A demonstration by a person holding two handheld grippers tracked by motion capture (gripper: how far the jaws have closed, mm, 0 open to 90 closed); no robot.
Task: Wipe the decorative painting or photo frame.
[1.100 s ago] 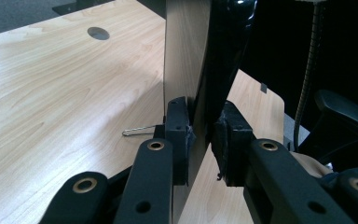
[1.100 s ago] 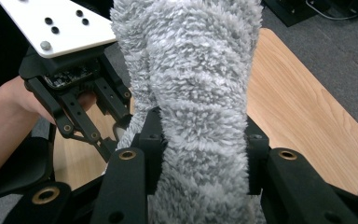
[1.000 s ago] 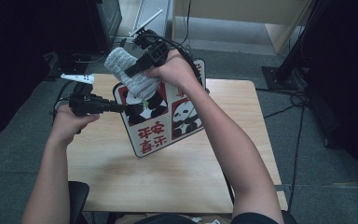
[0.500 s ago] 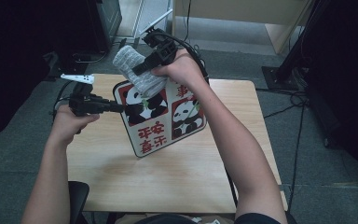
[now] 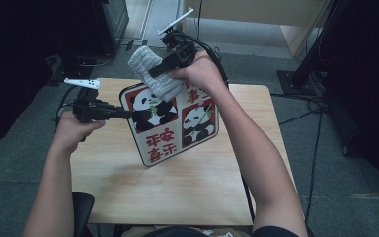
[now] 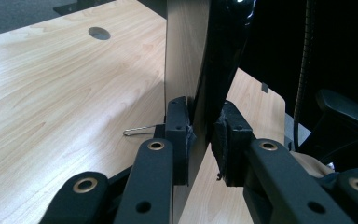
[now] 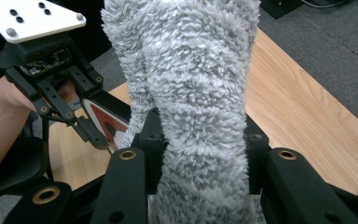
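A wooden table [image 5: 187,192] is carrying a panda board [image 5: 170,123], which is standing tilted above its middle. The left gripper [image 5: 126,114] is pinching the board's left edge. The right gripper [image 5: 153,74] is squeezing a grey fluffy cloth [image 5: 153,71] against the board's top edge.

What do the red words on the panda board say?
"平安喜乐": red characters in the lower left square of the panda board.
"事": red, in the upper right square; the grey cloth and the right gripper hide the rest.
Nothing else is readable.
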